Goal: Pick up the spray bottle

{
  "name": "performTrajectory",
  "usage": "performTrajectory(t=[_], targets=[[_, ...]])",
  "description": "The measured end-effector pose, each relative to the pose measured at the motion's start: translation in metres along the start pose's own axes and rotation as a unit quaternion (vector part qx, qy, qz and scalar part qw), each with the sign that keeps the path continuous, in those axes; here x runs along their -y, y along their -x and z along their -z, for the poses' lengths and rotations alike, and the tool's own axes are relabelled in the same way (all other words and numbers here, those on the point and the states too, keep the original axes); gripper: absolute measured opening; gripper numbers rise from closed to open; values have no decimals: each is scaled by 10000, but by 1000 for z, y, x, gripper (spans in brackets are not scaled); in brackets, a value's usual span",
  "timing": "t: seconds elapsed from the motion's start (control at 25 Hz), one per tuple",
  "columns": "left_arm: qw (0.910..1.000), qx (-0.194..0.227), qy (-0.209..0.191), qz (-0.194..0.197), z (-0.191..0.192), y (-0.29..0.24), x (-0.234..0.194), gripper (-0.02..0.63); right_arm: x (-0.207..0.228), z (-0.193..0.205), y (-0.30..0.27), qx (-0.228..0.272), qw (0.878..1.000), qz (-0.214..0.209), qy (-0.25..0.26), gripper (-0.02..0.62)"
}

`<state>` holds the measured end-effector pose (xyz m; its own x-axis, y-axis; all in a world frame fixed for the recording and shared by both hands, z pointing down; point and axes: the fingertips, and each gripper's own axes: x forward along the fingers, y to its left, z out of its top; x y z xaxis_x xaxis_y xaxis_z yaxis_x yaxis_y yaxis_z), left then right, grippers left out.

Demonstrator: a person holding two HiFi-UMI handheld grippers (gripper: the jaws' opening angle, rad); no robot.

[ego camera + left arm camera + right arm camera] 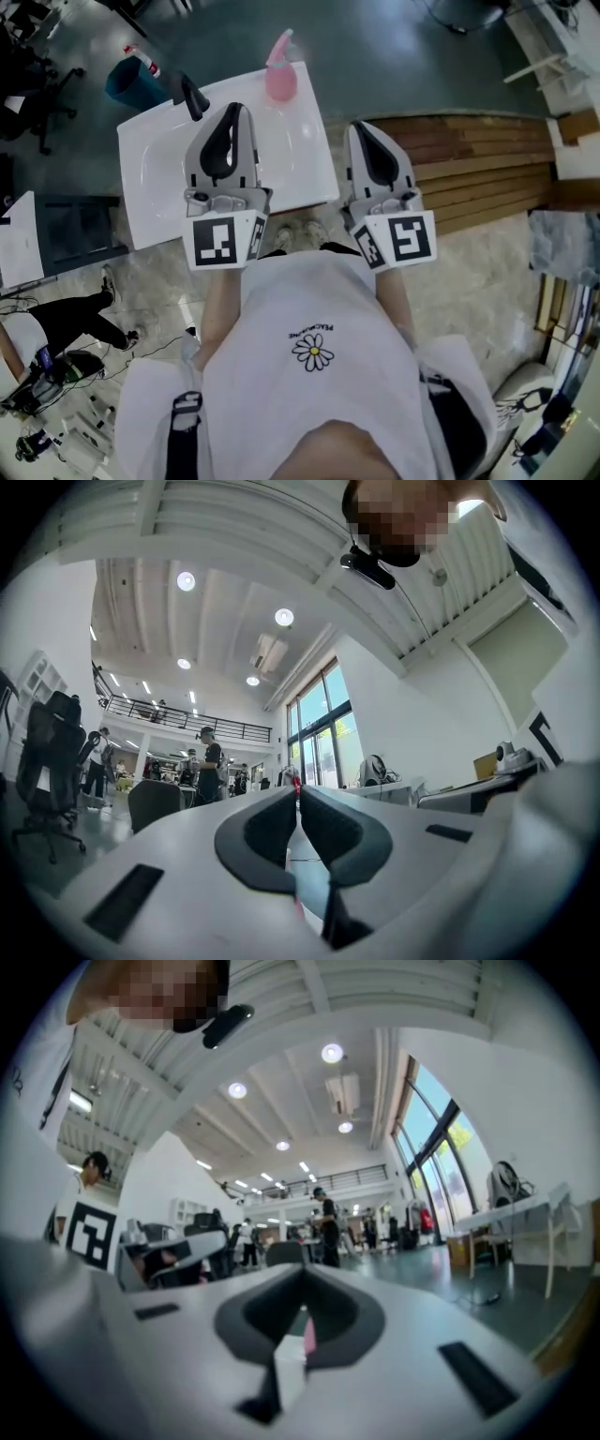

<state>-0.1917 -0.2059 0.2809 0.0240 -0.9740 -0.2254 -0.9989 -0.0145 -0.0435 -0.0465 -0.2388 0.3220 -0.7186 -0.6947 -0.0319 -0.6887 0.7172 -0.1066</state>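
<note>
Head view: pink plastic spray bottle stands upper centre, at the far edge of the white table. It is likely light and smooth, best gripped round its body below the trigger. Left gripper view: left gripper, jaws together, empty. Right gripper view: right gripper likewise closed, empty.

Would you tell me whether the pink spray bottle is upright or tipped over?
Upright: the spray bottle stands on its base on the table, nozzle uppermost.
</note>
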Motion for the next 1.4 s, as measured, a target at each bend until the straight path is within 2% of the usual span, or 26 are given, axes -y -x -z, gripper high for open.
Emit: performTrajectory(t=[0.16,0.36,0.72,0.84,1.0,1.16,1.32,1.4], targets=[[9998,-102,91,133,5,-3,-5,28,-7,0,-1,-23,9999,64,77,29],[9993,-123,124,324,8,-16,-5,90,-9,0,-2,-35,9998,122,183,30],[9990,-90,174,413,19,-55,-10,197,2,1,4,-46,9992,358,163,31],[9990,-179,115,403,35,-73,-13,240,3,3,7,-69,9990,420,165,29],[9978,-538,3,394,68,-96,-17,272,5,6,13,-107,9984,533,166,29],[9951,-862,130,464,101,-117,-20,303,9,7,20,-146,9974,676,183,30],[9914,-1088,504,516,127,-134,-26,305,14,8,26,-210,9961,833,215,30],[9898,-1257,385,547,141,-144,-27,305,17,9,28,-247,9951,923,245,30]])
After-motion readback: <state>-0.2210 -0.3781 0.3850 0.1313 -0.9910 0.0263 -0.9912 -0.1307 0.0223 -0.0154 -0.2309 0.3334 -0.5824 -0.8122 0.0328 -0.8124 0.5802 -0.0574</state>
